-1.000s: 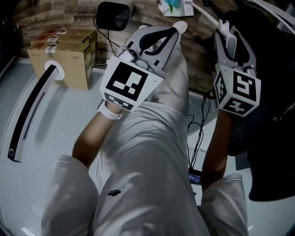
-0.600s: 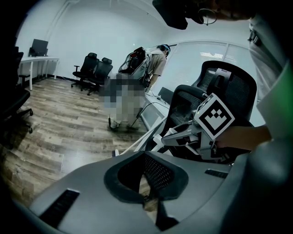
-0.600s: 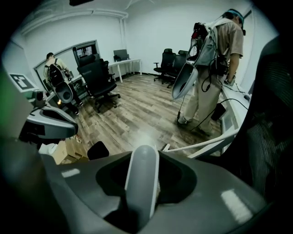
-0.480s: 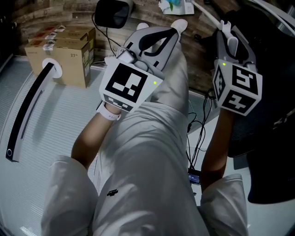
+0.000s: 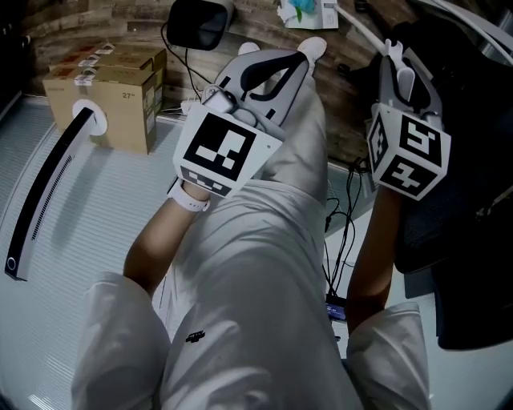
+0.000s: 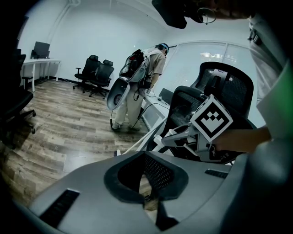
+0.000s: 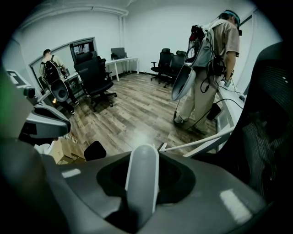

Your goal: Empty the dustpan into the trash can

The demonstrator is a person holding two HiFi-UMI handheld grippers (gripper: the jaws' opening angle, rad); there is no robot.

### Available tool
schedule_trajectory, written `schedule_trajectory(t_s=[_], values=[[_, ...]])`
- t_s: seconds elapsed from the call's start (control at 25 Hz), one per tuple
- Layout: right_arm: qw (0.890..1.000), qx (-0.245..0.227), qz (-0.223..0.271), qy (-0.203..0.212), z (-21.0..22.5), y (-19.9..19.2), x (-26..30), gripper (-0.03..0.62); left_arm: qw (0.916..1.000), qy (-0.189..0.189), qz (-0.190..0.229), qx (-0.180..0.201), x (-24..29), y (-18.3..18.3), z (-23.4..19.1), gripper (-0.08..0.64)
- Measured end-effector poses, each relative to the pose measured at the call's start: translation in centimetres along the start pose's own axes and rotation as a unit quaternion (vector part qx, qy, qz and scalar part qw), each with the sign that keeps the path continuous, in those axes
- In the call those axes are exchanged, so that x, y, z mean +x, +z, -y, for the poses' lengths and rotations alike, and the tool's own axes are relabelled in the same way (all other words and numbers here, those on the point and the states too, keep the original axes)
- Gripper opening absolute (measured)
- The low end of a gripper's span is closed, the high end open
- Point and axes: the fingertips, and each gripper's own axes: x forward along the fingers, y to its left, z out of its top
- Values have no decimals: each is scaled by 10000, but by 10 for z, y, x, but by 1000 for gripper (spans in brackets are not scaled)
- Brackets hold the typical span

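Dustpan: only a pale rounded handle point(image 7: 143, 180) shows, and I judge it to be the dustpan's. It stands upright at the person's right side, close against a black chair point(image 5: 473, 200). The pan itself is out of sight below.

Right gripper point(image 5: 401, 76): its jaws have just been closing and now sit pinched round that handle, which fills the hollow between them. Finding: the pick-up looks made. The lift, the carry and the tipping are not yet done.

Left gripper point(image 5: 306, 52): jaws pressed together at the tips, with nothing between them. Only floor shows through the hollow. It hangs over the person's trousers point(image 5: 256, 264), free to steady the pan if needed.

Trash can: none can be identified with certainty in any view. A dark rounded object point(image 5: 196, 24) lies near the boxes, and its nature cannot be told.

Count:
- Grippers: two.
- Handle: one.
- White pole point(image 7: 206, 140): one, long, lying low beyond the right gripper.
- Cardboard boxes point(image 5: 112, 88): two, as far as can be told.
- Black-and-white bar point(image 5: 48, 192): one, curved, on the ribbed floor mat.
- Other persons: two, one near point(image 7: 208, 59) and one far point(image 7: 48, 61).
- Further chairs point(image 7: 91, 75): several, against the walls.
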Motion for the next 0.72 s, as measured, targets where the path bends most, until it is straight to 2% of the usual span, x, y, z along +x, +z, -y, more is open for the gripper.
schedule_trajectory(t_s=[0.44,0.72], values=[[10000,-3,22,-81,-2,-4,-5,115,9999,136,48,12,-17,-5,-6,7],[9995,267,70,-175,2,-6,-16,115,9997,215,86,-42,-29,-6,-6,8]])
